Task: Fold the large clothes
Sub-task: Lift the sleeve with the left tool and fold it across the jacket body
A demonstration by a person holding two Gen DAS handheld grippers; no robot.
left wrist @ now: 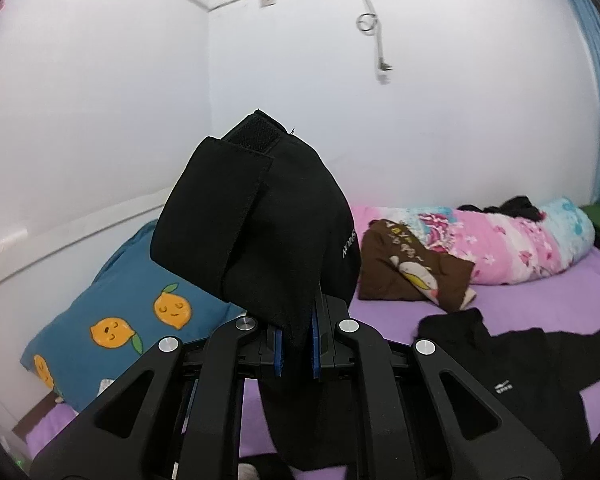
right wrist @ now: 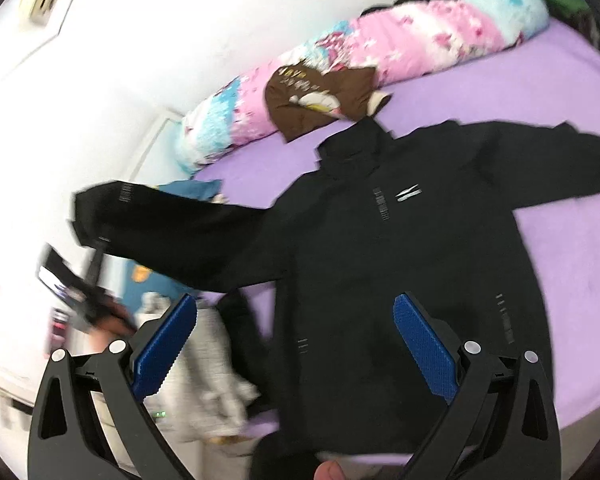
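Folding is only at its first step, as I judge it. The black jacket (right wrist: 340, 248) lies front-up on the purple bed sheet (right wrist: 540, 92), with its collar toward 12 o'clock in the right wrist view and its far sleeve spread flat toward 2 o'clock. The other sleeve (right wrist: 168, 236) is lifted off the bed at 9 o'clock. The left tongs (left wrist: 298, 350) are clenched on the cuff (left wrist: 256, 216) of this sleeve; in the left wrist view the cuff stands up above the blue pads (left wrist: 315, 344), which press the cloth from both sides. The right tongs (right wrist: 294, 344) are released, wide apart, and hang over the lower body of the jacket with nothing between them.

The body is not yet folded and the hem looks flat. So what is left, I think, is to bring the held sleeve across the chest, then the second sleeve, then to fold the body.

At 12 o'clock, beside the collar, a brown garment (right wrist: 320, 100) leans on a pink floral quilt (right wrist: 380, 40).
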